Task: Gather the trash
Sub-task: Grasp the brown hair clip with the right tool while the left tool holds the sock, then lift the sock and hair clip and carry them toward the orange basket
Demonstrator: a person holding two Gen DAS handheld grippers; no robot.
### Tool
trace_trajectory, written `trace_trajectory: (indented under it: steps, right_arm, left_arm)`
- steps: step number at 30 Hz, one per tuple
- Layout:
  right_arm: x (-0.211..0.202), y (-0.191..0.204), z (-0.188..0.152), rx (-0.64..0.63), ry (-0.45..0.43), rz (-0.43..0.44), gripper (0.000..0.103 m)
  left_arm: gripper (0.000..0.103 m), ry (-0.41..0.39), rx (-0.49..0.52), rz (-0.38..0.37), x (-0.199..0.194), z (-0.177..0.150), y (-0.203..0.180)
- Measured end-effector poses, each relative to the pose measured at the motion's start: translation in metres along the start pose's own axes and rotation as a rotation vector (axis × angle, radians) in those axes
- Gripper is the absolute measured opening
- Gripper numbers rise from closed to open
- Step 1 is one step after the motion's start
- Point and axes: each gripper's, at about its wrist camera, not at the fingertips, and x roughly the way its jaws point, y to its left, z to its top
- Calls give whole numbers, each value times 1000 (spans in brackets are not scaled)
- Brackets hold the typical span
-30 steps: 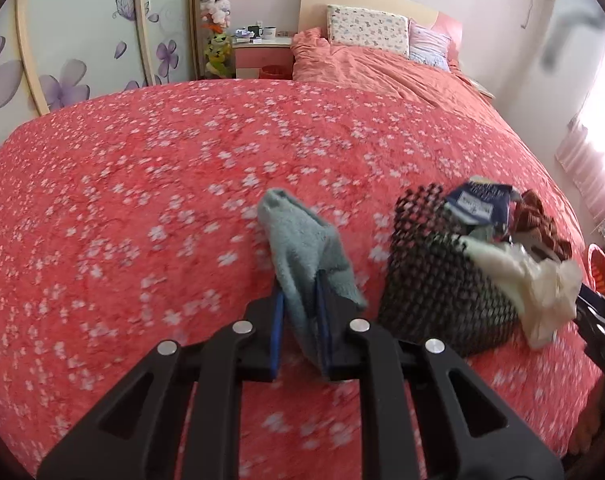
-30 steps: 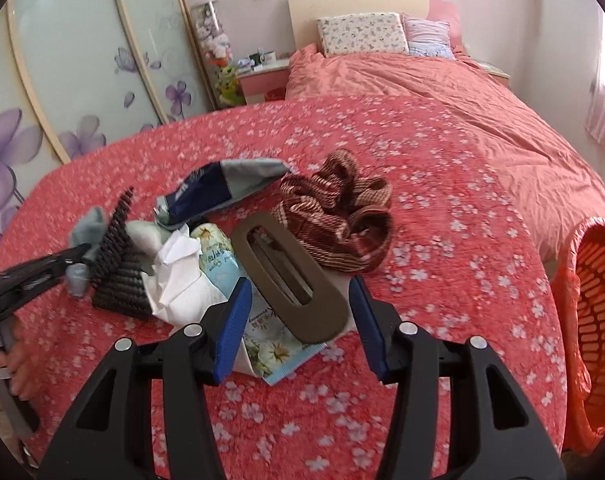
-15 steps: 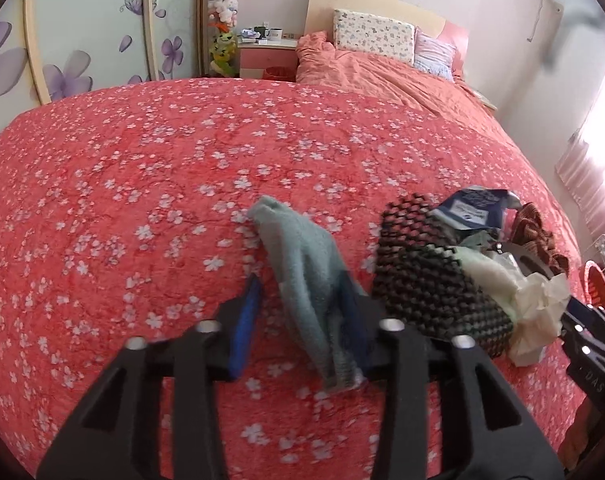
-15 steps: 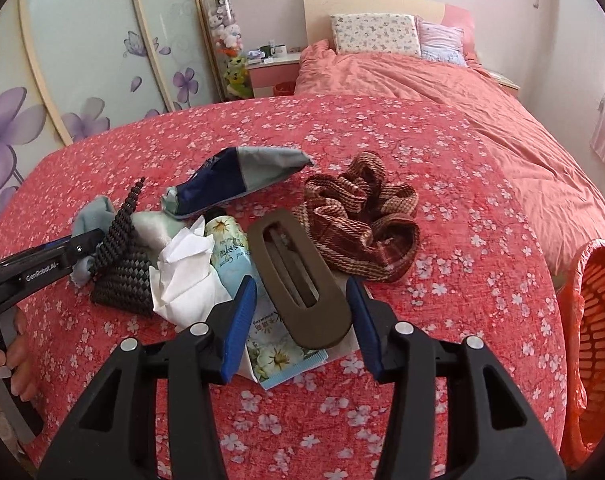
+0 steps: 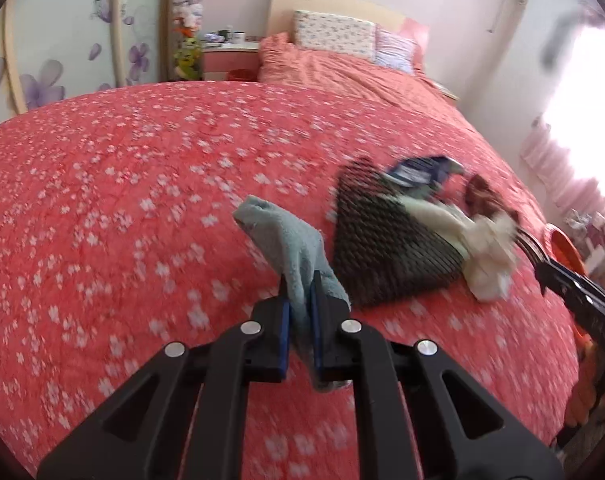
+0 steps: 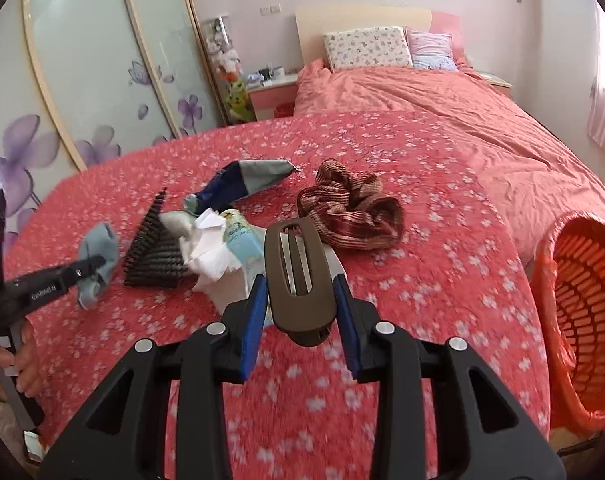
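Observation:
My left gripper (image 5: 301, 312) is shut on a pale blue-grey sock (image 5: 290, 248) and holds it just above the red bedspread; both also show in the right wrist view, the gripper (image 6: 84, 268) and the sock (image 6: 98, 248). My right gripper (image 6: 302, 308) is shut on a brown hair clip (image 6: 298, 276), lifted off the bed. A trash pile lies beyond: a black mesh piece (image 6: 154, 252), white tissue (image 6: 210, 256), a light blue wrapper (image 6: 242, 240), a dark blue packet (image 6: 246, 180) and a maroon striped scrunchie (image 6: 350, 212).
An orange plastic basket (image 6: 582, 320) stands off the bed's right edge. The red flowered bedspread (image 5: 142, 180) stretches left and back. Pillows (image 6: 366, 46), a headboard and a pink nightstand (image 6: 270, 92) are at the far end. A wardrobe with purple flowers is on the left.
My left gripper opened half a second ago and has shut on the sock again. My right gripper closed on the brown hair clip and lifted it off the wrapper.

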Motion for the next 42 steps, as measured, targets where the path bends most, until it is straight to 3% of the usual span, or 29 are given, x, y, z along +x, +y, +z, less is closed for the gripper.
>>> trace_trajectory:
  steps: [4, 8, 11, 16, 19, 31, 42]
  right_arm:
    - [-8, -6, -13, -11, -13, -38, 34]
    - [5, -13, -21, -4, 47, -86, 34]
    - [12, -17, -22, 20, 82, -70, 35]
    - [24, -13, -15, 16, 99, -74, 43]
    - [26, -12, -14, 14, 101, -78, 43]
    - [35, -15, -16, 33, 106, -97, 43]
    - [34, -22, -16, 64, 91, -76, 43]
  left_arm:
    - [10, 16, 73, -41, -8, -20, -19]
    - [11, 46, 158, -38, -1, -31, -46]
    - [17, 48, 188, -6, 5, -34, -56]
    - [36, 46, 161, 8, 7, -34, -61]
    - [39, 41, 162, 13, 7, -34, -65]
    - [39, 27, 161, 71, 19, -36, -82]
    - [39, 9, 151, 73, 21, -40, -86]
